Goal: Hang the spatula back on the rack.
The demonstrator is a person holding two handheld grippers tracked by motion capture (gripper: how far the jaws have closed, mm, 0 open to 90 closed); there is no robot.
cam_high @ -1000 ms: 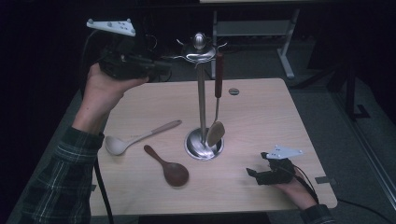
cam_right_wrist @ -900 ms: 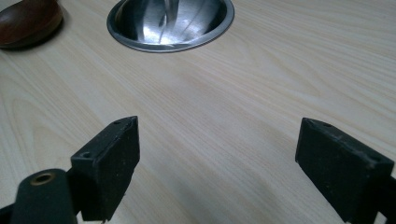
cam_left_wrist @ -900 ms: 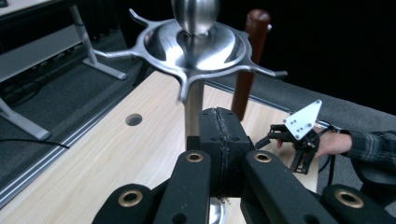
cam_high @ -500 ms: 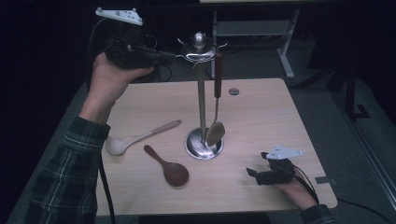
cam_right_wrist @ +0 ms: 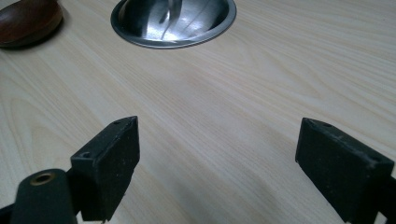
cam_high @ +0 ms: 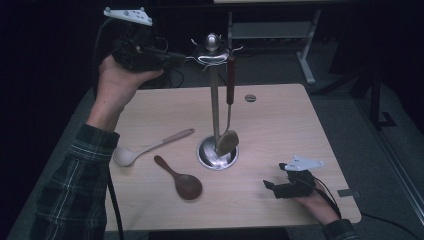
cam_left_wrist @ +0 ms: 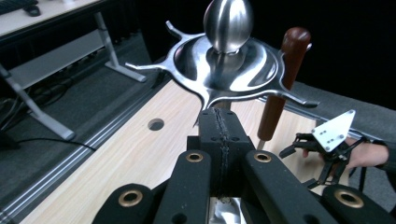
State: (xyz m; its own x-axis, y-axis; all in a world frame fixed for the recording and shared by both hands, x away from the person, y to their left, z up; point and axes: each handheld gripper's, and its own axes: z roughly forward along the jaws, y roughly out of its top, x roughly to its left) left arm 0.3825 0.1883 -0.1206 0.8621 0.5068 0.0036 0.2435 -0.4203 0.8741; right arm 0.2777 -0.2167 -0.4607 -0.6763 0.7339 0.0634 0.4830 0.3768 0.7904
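Note:
A metal utensil stand (cam_high: 215,100) rises from a round base (cam_high: 217,154) at the table's middle. Its hooked crown (cam_left_wrist: 224,70) carries one spatula (cam_high: 230,80) with a brown handle (cam_left_wrist: 280,84), whose blade hangs down by the base. My left gripper (cam_high: 184,58) is held high at the crown's left side. Its jaws are shut, and the tips (cam_left_wrist: 219,114) sit right under one prong; whether they touch it is unclear. My right gripper (cam_high: 276,176) rests on the table at the front right, open, with bare wood between its pads (cam_right_wrist: 109,163).
A white ladle (cam_high: 150,147) with a wooden handle and a dark wooden spoon (cam_high: 181,181) lie left of the base (cam_right_wrist: 173,21). There is a small round hole (cam_high: 250,98) in the table's far side. A desk frame (cam_left_wrist: 56,60) stands beyond the table.
My left gripper has risen and moved right, up to the stand's crown. The right gripper and the utensils have stayed put.

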